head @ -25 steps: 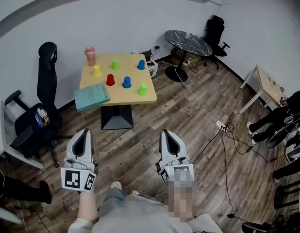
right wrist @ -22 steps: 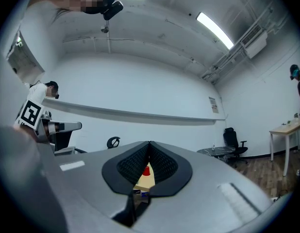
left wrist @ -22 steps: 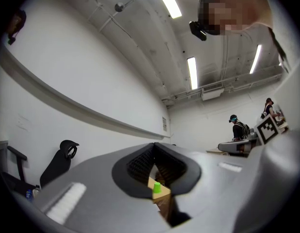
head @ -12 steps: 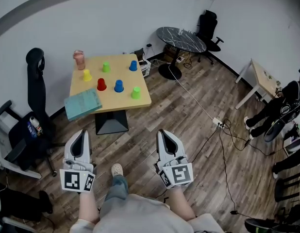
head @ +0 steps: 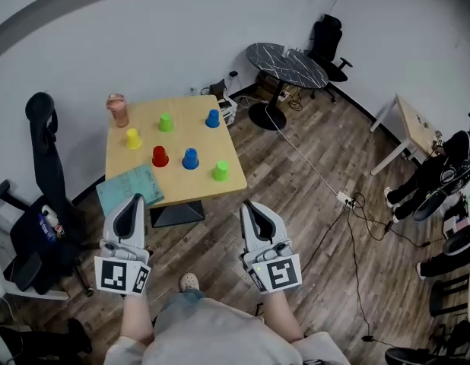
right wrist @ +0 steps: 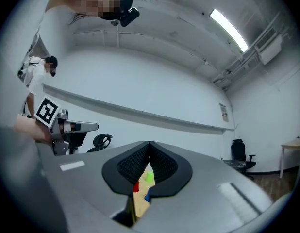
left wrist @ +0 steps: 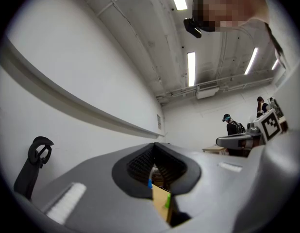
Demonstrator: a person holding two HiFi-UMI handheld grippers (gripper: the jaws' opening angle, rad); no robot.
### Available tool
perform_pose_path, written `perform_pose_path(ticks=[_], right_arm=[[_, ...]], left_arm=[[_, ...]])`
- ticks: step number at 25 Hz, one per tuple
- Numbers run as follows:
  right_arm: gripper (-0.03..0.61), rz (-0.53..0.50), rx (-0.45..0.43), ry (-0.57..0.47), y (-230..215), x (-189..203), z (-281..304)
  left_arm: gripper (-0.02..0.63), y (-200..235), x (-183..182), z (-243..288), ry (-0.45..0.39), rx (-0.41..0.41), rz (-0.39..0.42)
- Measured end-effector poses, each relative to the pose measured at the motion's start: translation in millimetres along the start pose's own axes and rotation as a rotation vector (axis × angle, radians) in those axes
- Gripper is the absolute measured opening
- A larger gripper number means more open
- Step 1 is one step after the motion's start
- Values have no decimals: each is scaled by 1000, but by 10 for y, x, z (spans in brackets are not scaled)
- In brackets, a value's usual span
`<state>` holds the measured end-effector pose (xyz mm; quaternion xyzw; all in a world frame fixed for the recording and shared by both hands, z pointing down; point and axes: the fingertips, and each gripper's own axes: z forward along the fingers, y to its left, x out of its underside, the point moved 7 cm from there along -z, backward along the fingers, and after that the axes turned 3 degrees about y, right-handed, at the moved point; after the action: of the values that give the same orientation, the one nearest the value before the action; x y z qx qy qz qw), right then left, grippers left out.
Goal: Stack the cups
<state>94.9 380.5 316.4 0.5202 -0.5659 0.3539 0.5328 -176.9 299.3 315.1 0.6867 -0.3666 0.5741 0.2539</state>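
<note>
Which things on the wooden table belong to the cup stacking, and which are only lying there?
Job: yellow cup, red cup, far green cup, near green cup, far blue cup, near blue cup.
Lying about: pink tumbler, teal booklet.
</note>
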Motion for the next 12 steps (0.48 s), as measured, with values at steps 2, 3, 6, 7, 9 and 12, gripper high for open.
perform_pose_path(ticks=[2, 3, 6, 7, 9, 12], right_arm=[[3, 18, 20, 22, -43, 82, 236], [3, 25, 23, 40, -57, 127, 346], [3, 68, 27, 63, -81, 233, 637], [3, 78, 29, 65, -79, 261, 714], [3, 84, 32, 76, -70, 324, 840], [3, 85, 32, 104, -79, 426, 980]], left_arm=[[57, 171, 58, 172, 3, 5, -3], [57, 249, 92, 249, 5, 7, -6], [57, 461, 185, 440, 16, 15, -14], [57, 523, 214, 493, 19, 19, -16], [57, 627, 284, 594, 28, 26, -22], [57, 736, 404, 748, 49, 33, -42]])
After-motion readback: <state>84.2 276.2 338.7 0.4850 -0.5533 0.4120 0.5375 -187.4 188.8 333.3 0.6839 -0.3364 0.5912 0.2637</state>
